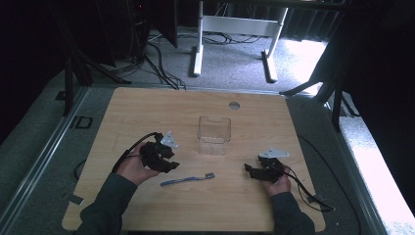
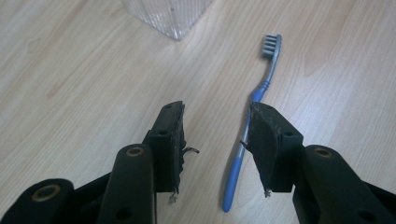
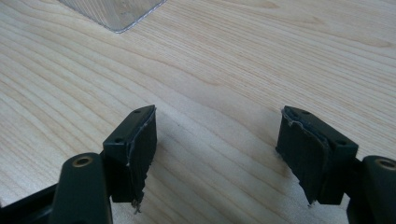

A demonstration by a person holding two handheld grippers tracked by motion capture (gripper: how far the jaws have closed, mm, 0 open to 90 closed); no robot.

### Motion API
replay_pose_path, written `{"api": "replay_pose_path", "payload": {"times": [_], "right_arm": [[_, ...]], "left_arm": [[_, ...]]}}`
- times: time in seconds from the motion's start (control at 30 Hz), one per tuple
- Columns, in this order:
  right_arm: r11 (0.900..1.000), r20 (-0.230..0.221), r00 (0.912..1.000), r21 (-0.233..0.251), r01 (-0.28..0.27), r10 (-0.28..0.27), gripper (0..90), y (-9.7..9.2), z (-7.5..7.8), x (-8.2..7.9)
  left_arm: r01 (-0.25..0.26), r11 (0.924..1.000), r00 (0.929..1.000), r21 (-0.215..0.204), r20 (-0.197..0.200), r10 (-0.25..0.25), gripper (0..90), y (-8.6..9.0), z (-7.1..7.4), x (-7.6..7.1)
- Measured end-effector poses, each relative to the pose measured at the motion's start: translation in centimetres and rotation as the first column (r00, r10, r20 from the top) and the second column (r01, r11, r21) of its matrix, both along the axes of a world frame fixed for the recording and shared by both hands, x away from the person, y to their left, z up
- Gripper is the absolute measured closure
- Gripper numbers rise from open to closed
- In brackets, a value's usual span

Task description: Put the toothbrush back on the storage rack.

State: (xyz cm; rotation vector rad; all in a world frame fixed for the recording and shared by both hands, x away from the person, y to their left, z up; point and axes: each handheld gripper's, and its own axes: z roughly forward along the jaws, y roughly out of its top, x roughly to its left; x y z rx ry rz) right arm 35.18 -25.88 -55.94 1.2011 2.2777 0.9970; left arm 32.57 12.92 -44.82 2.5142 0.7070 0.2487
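A blue toothbrush [image 1: 188, 179] with a grey head lies flat on the wooden table, just right of my left gripper [image 1: 171, 164]. In the left gripper view the toothbrush [image 2: 254, 119] runs along the inner edge of the right jaw, its handle on the wood between the two jaws. That left gripper [image 2: 215, 133] is open and no pad presses on the brush. A clear plastic cup [image 1: 214, 134] stands upright at the table's middle. My right gripper [image 1: 250, 169] rests near the front right, and in its own view the right gripper [image 3: 217, 140] is open wide over bare wood.
A corner of the clear cup [image 2: 163, 16] shows at the top of the left gripper view, and the cup's edge [image 3: 112, 11] at the top of the right gripper view. A round grommet hole [image 1: 234, 105] sits near the table's far edge. Cables trail from both grippers.
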Motion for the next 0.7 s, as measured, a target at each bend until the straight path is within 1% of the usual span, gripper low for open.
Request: {"api": "replay_pose_path", "payload": {"times": [0.13, 0.27, 0.47, 0.63, 0.7], "right_arm": [[1.0, 0.0, 1.0, 0.0, 0.0, 0.0, 28.0, 0.0, 0.0, 0.0], [1.0, 0.0, 1.0, 0.0, 0.0, 0.0, 28.0, 0.0, 0.0, 0.0], [1.0, 0.0, 1.0, 0.0, 0.0, 0.0, 28.0, 0.0, 0.0, 0.0], [1.0, 0.0, 1.0, 0.0, 0.0, 0.0, 28.0, 0.0, 0.0, 0.0], [1.0, 0.0, 1.0, 0.0, 0.0, 0.0, 28.0, 0.0, 0.0, 0.0]], "left_arm": [[0.013, 0.9999, 0.9998, 0.01, -0.012, -0.012, 56.4, -0.4, -0.2, 0.1], [0.031, 0.9991, 0.9993, 0.029, -0.022, -0.031, 56.4, -0.9, -0.3, 0.2], [0.043, 0.9984, 0.9987, 0.038, -0.03, -0.041, 56.4, -1.5, -0.4, 0.3], [0.064, 0.9962, 0.9973, 0.059, -0.041, -0.062, 56.4, -2.1, -0.4, 0.6], [0.061, 0.9964, 0.9973, 0.058, -0.043, -0.059, 56.4, -2.3, -0.4, 0.6]]}}
